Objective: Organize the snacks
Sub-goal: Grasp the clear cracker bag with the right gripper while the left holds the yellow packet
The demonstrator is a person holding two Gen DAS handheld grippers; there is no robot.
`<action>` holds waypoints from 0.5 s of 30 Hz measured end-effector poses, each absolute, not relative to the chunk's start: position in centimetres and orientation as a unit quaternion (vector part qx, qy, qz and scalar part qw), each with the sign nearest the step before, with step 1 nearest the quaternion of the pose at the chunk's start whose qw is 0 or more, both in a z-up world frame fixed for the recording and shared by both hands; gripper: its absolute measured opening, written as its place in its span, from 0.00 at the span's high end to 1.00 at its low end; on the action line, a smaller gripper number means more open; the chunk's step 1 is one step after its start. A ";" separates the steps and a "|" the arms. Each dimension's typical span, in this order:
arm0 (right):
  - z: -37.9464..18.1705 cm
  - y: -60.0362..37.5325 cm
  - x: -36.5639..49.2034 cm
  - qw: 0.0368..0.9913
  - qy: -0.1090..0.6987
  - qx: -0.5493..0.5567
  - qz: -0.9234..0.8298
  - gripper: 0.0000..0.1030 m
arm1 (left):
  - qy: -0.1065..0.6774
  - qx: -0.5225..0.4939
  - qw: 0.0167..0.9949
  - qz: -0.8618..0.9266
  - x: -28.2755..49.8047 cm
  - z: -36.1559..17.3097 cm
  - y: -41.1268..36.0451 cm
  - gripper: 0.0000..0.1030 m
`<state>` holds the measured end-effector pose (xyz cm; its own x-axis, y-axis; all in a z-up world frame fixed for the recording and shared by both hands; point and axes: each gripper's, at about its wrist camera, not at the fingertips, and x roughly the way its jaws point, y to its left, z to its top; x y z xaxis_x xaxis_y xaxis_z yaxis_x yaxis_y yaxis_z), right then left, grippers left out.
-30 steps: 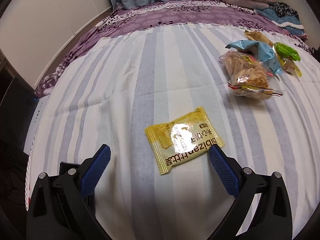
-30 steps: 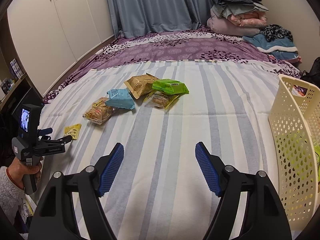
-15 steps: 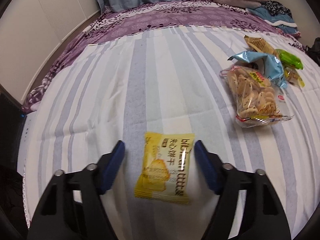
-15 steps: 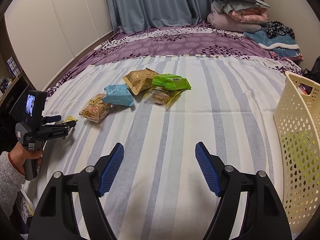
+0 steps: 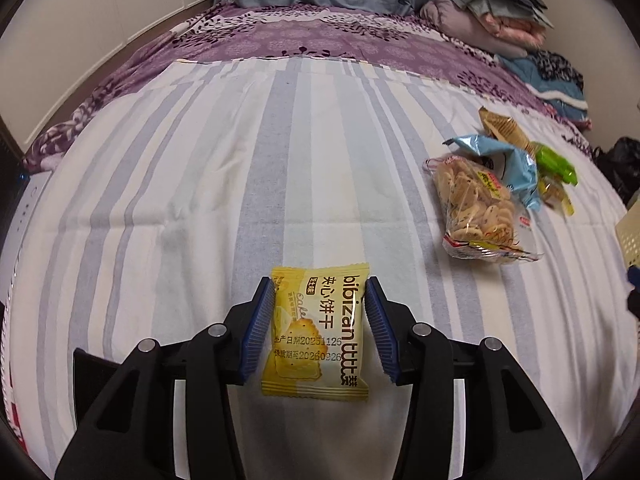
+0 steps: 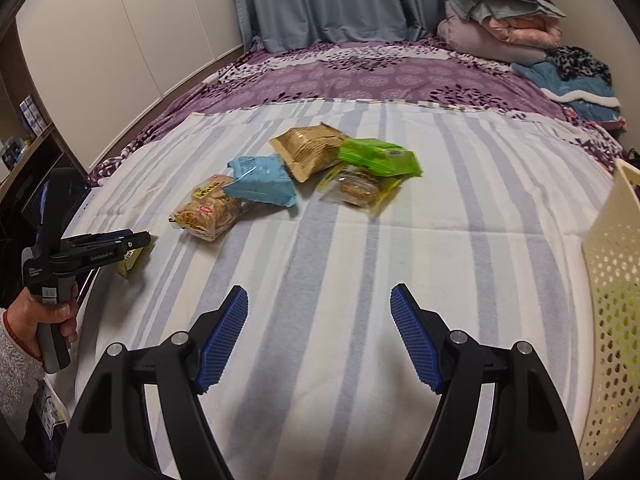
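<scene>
Yellow sandwich-biscuit packet sits pinched between the blue pads of the left gripper, whose jaws have just closed on it, left of the snack pile. Right gripper hangs spread and empty, the cream basket right of that pile.

Bed under striped sheet, purple floral blanket beyond. Blue-grey curtains, white wardrobe doors, folded bedding pile in corner; possibly shelf at left.

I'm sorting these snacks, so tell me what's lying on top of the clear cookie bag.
One end of the blue packet overlaps the far end of the clear cookie bag. What it covers there is hidden.
</scene>
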<state>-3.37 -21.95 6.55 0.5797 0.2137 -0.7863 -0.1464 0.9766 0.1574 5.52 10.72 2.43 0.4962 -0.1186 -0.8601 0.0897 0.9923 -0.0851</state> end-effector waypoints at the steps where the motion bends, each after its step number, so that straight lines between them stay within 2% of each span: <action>1: 6.4 -21.5 -3.0 0.885 0.451 0.037 0.107 0.28 | 0.496 -0.023 0.866 -0.061 5.4 2.7 10.9 0.67; 2: 6.2 -20.9 -2.6 0.882 0.455 0.039 0.114 0.28 | 0.495 -0.034 0.866 -0.065 5.3 3.0 11.1 0.73; 9: 5.1 -15.5 1.2 0.864 0.473 0.042 0.166 0.28 | 0.486 -0.069 0.868 -0.070 4.7 4.1 12.2 0.74; 11: 4.8 -14.3 2.3 0.858 0.479 0.053 0.175 0.28 | 0.491 -0.078 0.865 -0.074 4.6 4.0 12.5 0.70; 13: 4.4 -13.0 3.7 0.853 0.486 0.065 0.178 0.28 | 0.493 -0.080 0.863 -0.075 4.4 3.8 12.9 0.56; 15: 4.0 -12.1 4.9 0.848 0.493 0.075 0.181 0.28 | 0.496 -0.075 0.862 -0.075 4.2 3.5 12.9 0.53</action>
<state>4.86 -12.05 3.97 0.4484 0.3806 -0.8087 -0.2323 0.9233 0.3058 4.21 12.94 3.53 0.4969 -0.2038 -0.8435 0.0541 0.9774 -0.2043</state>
